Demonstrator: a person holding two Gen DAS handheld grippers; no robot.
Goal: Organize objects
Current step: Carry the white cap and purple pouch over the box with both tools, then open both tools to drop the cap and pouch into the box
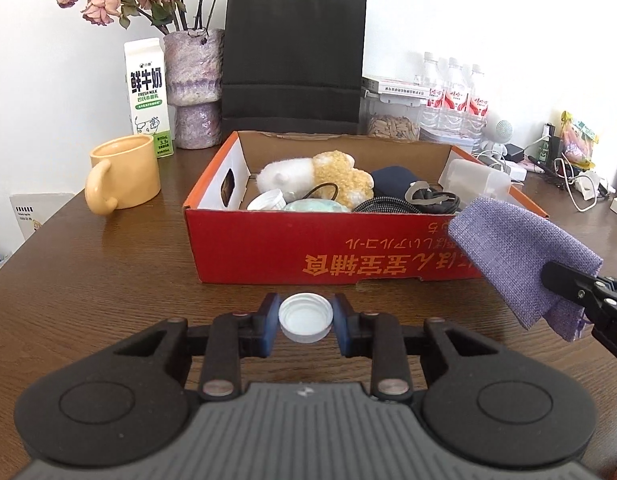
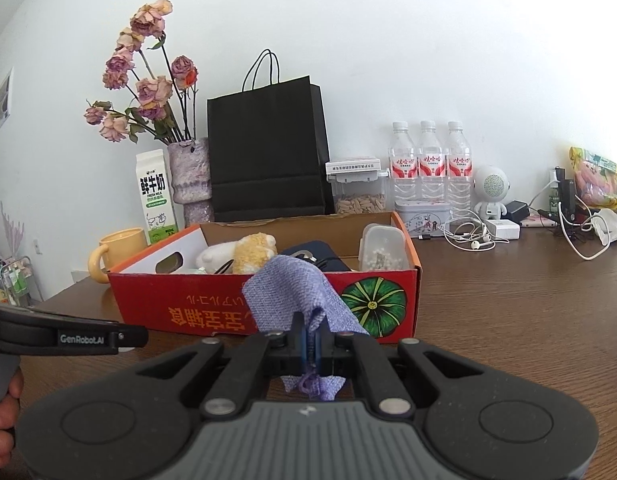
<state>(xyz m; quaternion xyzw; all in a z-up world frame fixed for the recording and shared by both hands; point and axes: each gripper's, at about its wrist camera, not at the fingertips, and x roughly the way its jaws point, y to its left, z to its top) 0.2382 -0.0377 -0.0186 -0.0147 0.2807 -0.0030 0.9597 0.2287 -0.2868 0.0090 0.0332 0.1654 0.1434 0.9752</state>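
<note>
Two blue fingers point(image 1: 268, 330) of the left gripper point(image 1: 305, 325) pinch a white bottle cap point(image 1: 305, 322) above the brown desk point(image 1: 108, 272), just in front of the red cardboard box point(image 1: 328, 256); a purple cloth point(image 1: 516, 256) hangs at the right from the right gripper.

In the right wrist view, the right gripper point(image 2: 313, 350) is clamped tight on the purple cloth point(image 2: 296, 296), held before the box point(image 2: 212, 312) holding a plush toy point(image 2: 244, 256).
</note>
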